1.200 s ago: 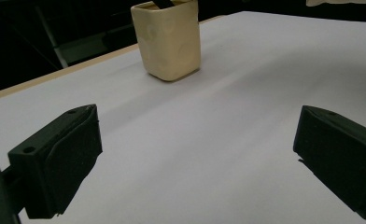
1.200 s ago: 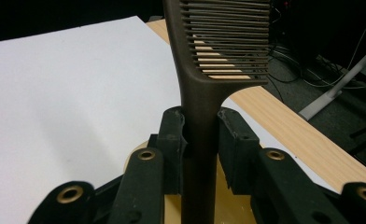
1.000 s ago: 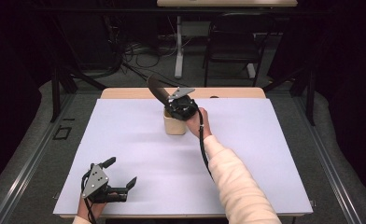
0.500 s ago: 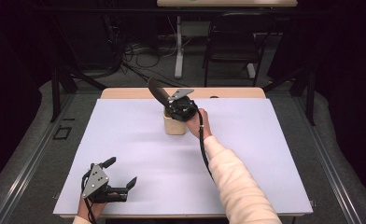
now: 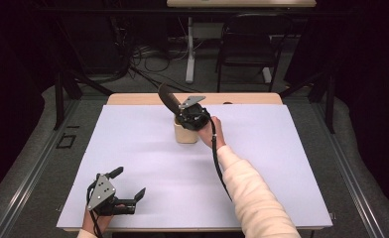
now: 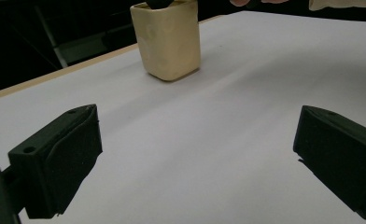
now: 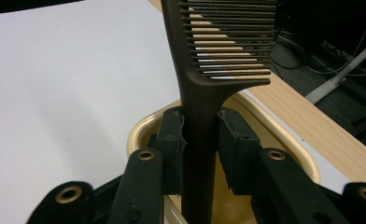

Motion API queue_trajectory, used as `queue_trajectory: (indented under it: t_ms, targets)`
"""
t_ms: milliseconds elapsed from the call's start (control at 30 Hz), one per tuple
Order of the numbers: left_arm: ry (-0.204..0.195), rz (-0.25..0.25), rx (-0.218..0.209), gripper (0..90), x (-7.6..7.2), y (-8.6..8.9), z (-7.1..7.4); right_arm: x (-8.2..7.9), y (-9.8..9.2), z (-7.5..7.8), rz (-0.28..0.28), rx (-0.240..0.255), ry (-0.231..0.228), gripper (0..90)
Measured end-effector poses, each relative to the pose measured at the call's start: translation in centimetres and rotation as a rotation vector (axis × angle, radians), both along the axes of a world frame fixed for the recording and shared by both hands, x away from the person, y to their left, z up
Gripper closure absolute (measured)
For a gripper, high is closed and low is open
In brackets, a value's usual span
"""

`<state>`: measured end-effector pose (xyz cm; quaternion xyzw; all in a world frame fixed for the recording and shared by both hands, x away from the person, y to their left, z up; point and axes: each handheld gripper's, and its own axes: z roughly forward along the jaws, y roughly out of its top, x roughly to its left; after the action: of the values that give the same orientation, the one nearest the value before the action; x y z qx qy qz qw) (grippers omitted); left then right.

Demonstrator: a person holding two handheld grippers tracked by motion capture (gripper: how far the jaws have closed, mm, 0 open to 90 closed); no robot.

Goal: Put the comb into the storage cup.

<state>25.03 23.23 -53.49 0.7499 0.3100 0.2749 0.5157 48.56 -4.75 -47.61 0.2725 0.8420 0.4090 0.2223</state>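
Observation:
A cream cup (image 5: 185, 134) stands on the white table top, toward the far middle; the left gripper view has the cup (image 6: 167, 39) ahead of the jaws. My right gripper (image 5: 191, 118) hangs right over it, shut on the handle of a dark brown comb (image 7: 204, 84). The comb (image 5: 167, 99) sticks up and to the left, its handle end down inside the cup (image 7: 270, 140). My left gripper (image 5: 128, 186) rests near the front left edge of the table, jaws wide open with nothing between them (image 6: 195, 154).
The white sheet (image 5: 282, 163) covers most of a wooden table whose far edge (image 5: 247, 99) shows bare. Behind the table are a chair (image 5: 247, 49), a desk leg and cables on the floor.

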Motion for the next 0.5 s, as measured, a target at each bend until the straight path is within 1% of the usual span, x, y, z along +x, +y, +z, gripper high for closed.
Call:
queue_trajectory:
  t_ms: [100, 133, 167, 200, 233, 333, 400, 500]
  targets:
    - [0.000, 0.000, 0.001, 1.1, 0.0, 0.0, 0.0, 0.1, 0.0, 0.0, -0.004, -0.002, 0.007, 71.4]
    - [0.000, 0.000, 0.001, 1.0, 0.0, 0.0, 0.0, 0.1, 0.0, 0.0, -0.005, -0.005, 0.008, 69.9]
    - [-0.001, 0.000, 0.001, 1.1, 0.0, 0.0, 0.0, 0.1, -0.1, -0.1, -0.004, -0.003, 0.007, 65.7]
    - [-0.002, 0.000, 0.003, 1.1, 0.0, 0.0, 0.0, 0.1, -0.1, 0.0, -0.012, 0.001, 0.014, 58.9]
    - [-0.002, 0.001, 0.002, 1.1, 0.0, 0.0, 0.0, 0.0, -0.1, 0.0, -0.018, 0.001, 0.016, 57.5]
    - [-0.002, 0.000, 0.001, 1.1, 0.0, 0.1, 0.0, -0.2, -0.7, 0.5, -0.030, 0.029, 0.018, 43.4]
    - [-0.002, -0.001, 0.002, 1.1, 0.0, 0.0, 0.0, -0.5, -1.2, 1.0, -0.023, 0.046, 0.033, 37.9]
    - [-0.001, -0.001, 0.001, 1.1, 0.0, 0.0, 0.0, -0.9, -1.6, 1.4, -0.018, 0.061, 0.034, 32.5]
